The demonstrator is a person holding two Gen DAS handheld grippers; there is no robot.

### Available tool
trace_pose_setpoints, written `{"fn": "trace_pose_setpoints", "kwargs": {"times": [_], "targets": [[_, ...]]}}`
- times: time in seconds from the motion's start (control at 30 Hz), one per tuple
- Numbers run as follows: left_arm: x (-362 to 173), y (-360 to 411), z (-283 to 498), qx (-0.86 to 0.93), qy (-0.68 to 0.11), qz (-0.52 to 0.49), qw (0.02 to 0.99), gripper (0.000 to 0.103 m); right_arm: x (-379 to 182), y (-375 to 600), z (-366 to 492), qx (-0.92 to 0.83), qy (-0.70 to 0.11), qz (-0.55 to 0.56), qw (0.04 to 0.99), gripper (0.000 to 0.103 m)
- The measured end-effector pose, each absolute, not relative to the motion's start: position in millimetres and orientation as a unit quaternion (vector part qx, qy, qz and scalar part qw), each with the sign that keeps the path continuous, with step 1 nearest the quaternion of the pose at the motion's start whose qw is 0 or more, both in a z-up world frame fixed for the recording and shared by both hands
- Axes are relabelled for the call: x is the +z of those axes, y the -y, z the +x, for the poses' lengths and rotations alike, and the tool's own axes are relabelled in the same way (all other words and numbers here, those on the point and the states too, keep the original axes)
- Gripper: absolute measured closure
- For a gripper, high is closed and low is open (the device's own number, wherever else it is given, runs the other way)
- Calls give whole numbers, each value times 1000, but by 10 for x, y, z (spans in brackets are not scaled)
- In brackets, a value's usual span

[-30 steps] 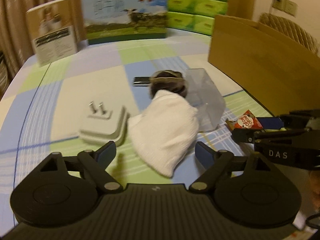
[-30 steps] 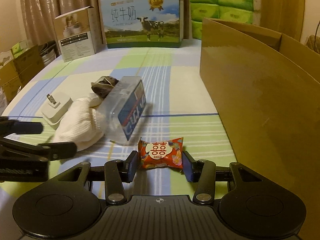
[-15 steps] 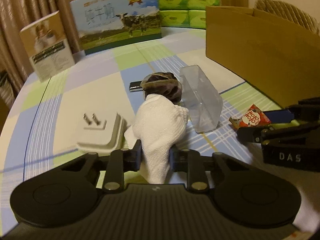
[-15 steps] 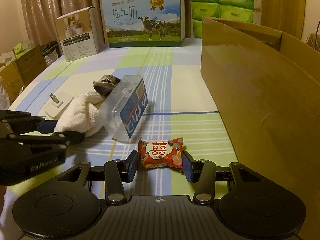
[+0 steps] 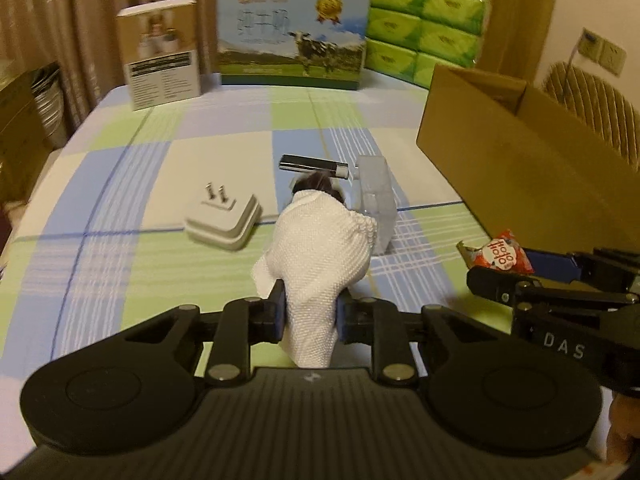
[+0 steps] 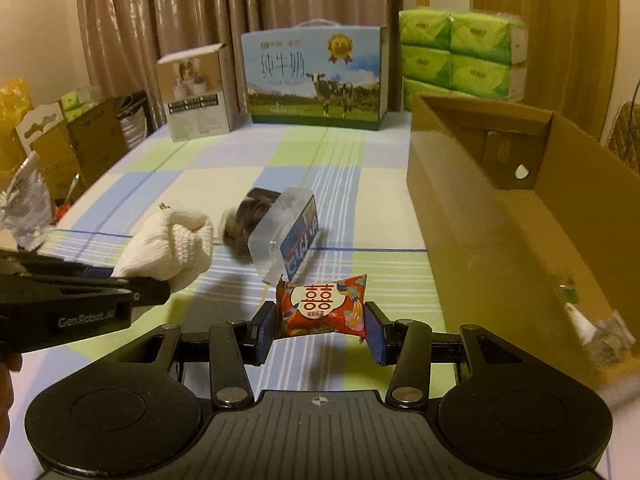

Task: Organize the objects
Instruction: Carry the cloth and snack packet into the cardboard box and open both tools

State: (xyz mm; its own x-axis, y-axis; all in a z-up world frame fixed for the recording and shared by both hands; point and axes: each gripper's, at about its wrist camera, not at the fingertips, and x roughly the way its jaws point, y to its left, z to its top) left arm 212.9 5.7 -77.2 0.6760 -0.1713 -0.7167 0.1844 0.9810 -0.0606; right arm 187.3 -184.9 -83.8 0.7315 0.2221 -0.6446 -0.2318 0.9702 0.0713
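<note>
My left gripper (image 5: 310, 314) is shut on a white knitted cloth (image 5: 320, 248) and holds it lifted above the bed; the cloth also shows in the right wrist view (image 6: 172, 242). My right gripper (image 6: 320, 330) is shut on a red snack packet (image 6: 322, 306) and holds it in the air; the packet also shows in the left wrist view (image 5: 498, 252). An open cardboard box (image 6: 500, 216) stands on the right. On the checked bedspread lie a white plug adapter (image 5: 224, 220), a dark hair bundle (image 6: 244, 220), a clear plastic case (image 6: 286, 236) and a black USB stick (image 5: 312, 165).
A milk carton box (image 6: 316, 78), a small printed box (image 6: 196, 92) and stacked green tissue packs (image 6: 456, 60) stand along the far edge. Cartons and bags (image 6: 60, 148) crowd the floor at the left. Some small items (image 6: 592, 320) lie inside the cardboard box.
My left gripper closed on the white cloth and lifted it. My right gripper rose with the snack packet, so the inside of the cardboard box now shows.
</note>
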Motion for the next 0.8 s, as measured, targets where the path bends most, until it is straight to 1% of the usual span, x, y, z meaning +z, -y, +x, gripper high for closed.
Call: {"fn": "trace_pose_setpoints", "kwargs": {"times": [0.4, 0.8], "targets": [[-172, 99, 1266, -81, -384, -25, 919, 84, -196, 2080, 1150, 135, -317, 14, 939, 60], [184, 350, 757, -95, -366, -26, 925, 84, 152, 2362, 714, 125, -297, 25, 946, 60]]}}
